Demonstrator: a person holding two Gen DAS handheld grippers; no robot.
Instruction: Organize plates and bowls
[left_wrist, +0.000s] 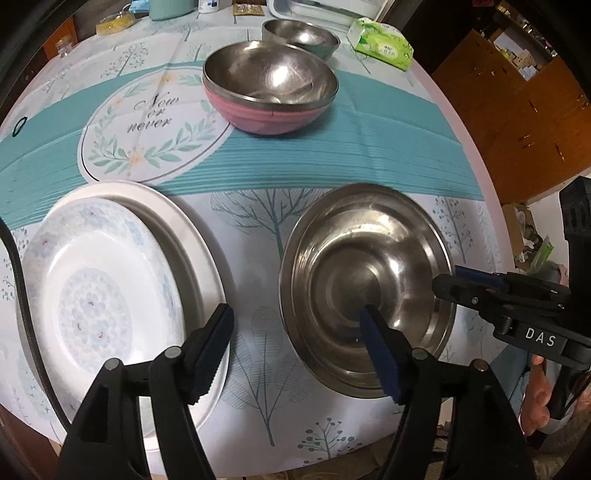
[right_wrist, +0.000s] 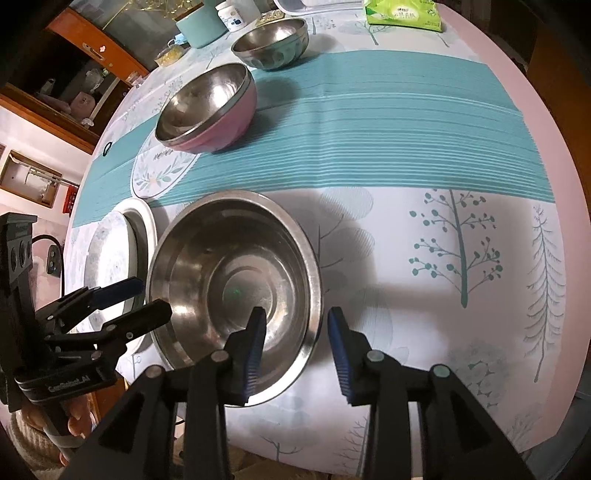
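A steel dish (left_wrist: 365, 284) (right_wrist: 232, 273) lies on the table near the front edge. Left of it a floral white plate (left_wrist: 96, 295) (right_wrist: 110, 254) rests on a plain white plate (left_wrist: 192, 236). Farther back a steel bowl nests in a pink bowl (left_wrist: 269, 92) (right_wrist: 207, 110), with a teal-sided steel bowl (left_wrist: 303, 37) (right_wrist: 273, 40) behind. My left gripper (left_wrist: 299, 325) is open and empty, hovering between the plates and the dish. My right gripper (right_wrist: 297, 321) is open, its jaws straddling the dish's near right rim; it also shows in the left wrist view (left_wrist: 458, 280).
A green tissue pack (left_wrist: 384, 44) (right_wrist: 402, 11), a teal cup (right_wrist: 201, 26), a white tray (left_wrist: 314, 11) and small jars stand at the table's far side. The round table's edge (right_wrist: 554, 184) curves on the right. Wooden cabinets stand beyond it.
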